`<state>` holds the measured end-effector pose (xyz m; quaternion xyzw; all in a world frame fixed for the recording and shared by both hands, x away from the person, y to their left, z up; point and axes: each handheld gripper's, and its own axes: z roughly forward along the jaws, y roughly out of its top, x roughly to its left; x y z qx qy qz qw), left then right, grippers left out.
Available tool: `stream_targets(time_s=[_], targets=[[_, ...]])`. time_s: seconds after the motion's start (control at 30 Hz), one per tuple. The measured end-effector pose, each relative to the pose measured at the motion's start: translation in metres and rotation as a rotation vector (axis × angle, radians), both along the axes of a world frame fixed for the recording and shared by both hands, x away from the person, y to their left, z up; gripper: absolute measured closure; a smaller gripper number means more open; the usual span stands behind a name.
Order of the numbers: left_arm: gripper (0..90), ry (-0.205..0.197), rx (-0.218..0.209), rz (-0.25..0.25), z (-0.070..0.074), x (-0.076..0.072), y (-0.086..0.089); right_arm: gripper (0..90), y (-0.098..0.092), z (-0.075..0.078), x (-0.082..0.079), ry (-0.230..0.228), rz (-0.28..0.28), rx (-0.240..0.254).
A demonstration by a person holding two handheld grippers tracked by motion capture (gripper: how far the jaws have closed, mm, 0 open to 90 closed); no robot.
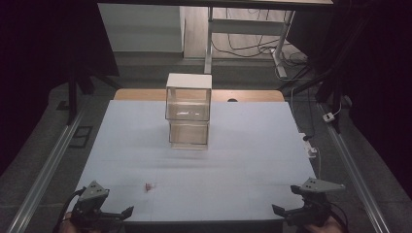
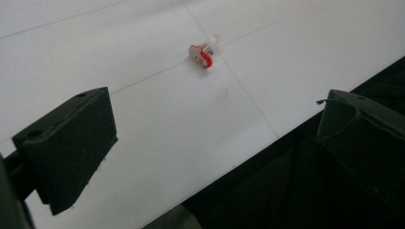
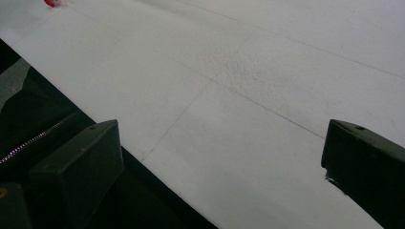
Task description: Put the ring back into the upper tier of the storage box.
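Nothing is in hand yet; both tongs wait at the near edge of the table (image 1: 243, 160). The left tongs (image 1: 111, 213) gape wide and empty, with the small red-and-white object (image 2: 202, 53) lying just ahead of them. The right tongs (image 1: 291, 212) are equally spread, touching nothing. Two stacked clear boxes (image 1: 189, 110) stand well beyond both. Likely next: reach the left tongs forward to straddle the small piece.

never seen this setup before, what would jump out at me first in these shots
The stack of two clear plastic boxes with a white lid stands at the middle of the pale blue table cover, toward its far edge. Near the front left lies a tiny red and white object, just ahead of the left gripper. The right gripper sits open at the front right corner.
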<state>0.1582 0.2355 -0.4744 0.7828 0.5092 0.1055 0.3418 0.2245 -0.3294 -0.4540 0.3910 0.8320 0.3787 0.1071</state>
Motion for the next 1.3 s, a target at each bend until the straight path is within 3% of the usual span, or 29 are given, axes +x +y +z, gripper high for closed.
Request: stream_targets(time_s=[0.43,0.87,1.1,1.3], targets=[[0.0,-0.025,-0.029,-0.031,0.003,0.005,-0.001,0.2,0.002,-0.001,0.000,0.003,0.007,-0.014],[0.0,-0.038,-0.037,-0.108,-0.001,0.022,-0.011,0.3,0.004,-0.001,0.001,0.007,0.016,-0.024],[0.0,-0.051,-0.042,-0.115,-0.005,0.030,-0.015,0.3,0.003,-0.001,0.001,0.010,0.016,-0.023],[0.0,-0.037,-0.053,-0.098,-0.009,0.040,-0.016,0.3,0.004,-0.001,0.001,0.013,0.017,-0.022]])
